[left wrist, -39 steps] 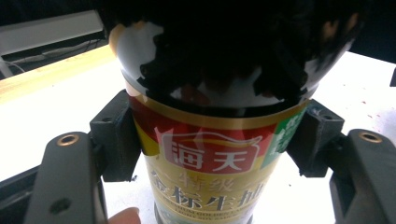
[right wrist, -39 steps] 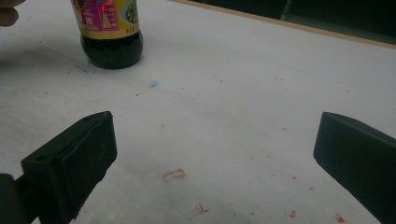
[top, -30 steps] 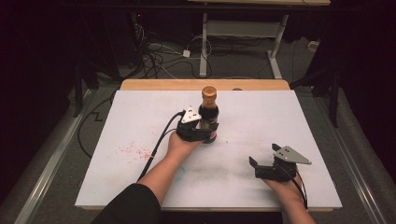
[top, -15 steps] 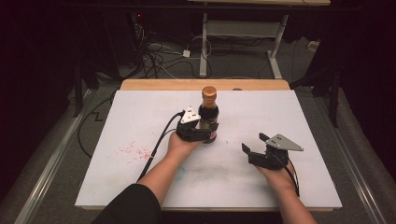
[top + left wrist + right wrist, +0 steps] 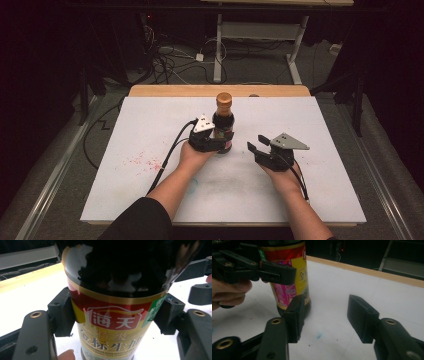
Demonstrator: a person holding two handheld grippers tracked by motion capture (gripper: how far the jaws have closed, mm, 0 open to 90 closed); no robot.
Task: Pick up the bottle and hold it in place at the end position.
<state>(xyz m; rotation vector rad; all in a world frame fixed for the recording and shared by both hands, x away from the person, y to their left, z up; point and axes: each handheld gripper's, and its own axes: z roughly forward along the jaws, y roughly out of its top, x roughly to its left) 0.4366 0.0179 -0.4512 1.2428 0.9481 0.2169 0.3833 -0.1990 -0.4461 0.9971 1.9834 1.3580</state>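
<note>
High view, centre frame: the left gripper (image 5: 216, 142) is clamped on the upright soy sauce bottle (image 5: 223, 125) on the white table (image 5: 125, 130). At lower right, the right gripper (image 5: 257, 149) has just been closing, jaws part-open, nothing between them. Likely next: reaching for the bottle's cap (image 5: 224, 98)

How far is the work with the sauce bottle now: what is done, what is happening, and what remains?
Done: the left gripper is clamped on the sauce bottle, which stands upright on the white table. In hand: the right gripper is beside the bottle with nothing between its jaws, which have just been closing. Left: the orange cap is on and untouched; probably it comes next.
</note>
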